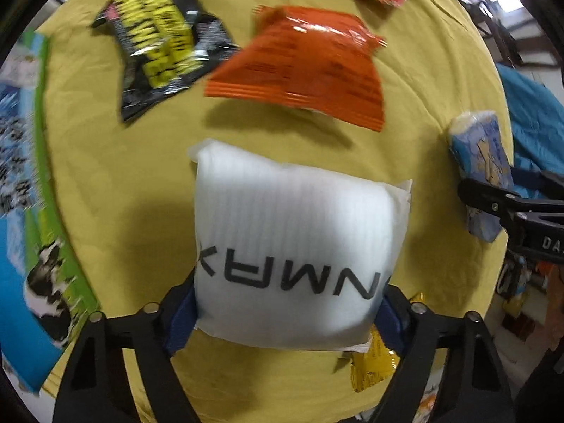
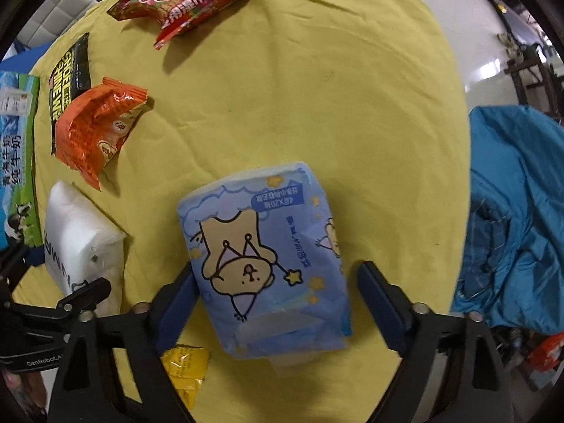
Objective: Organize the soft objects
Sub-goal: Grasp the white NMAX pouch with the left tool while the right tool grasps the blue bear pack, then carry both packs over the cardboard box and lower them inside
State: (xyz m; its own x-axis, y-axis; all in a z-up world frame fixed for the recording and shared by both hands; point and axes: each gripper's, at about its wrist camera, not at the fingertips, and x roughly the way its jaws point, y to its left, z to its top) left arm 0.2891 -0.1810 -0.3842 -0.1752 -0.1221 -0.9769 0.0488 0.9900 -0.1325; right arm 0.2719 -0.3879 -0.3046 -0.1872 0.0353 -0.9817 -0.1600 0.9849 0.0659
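Left gripper point(image 1: 290, 303) clamped on white foam pouch point(image 1: 299, 246), centre frame. Right gripper point(image 2: 275, 292) fingers apart around blue tissue pack point(image 2: 268, 264), gap at 3 o'clock; centre it, then close gently.

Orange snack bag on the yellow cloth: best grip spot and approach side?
Take the orange snack bag by its crimped end seal, coming from the open cloth side on its right. The middle is puffy and glossy, likely to slip; the black-and-yellow packet crowds its left.
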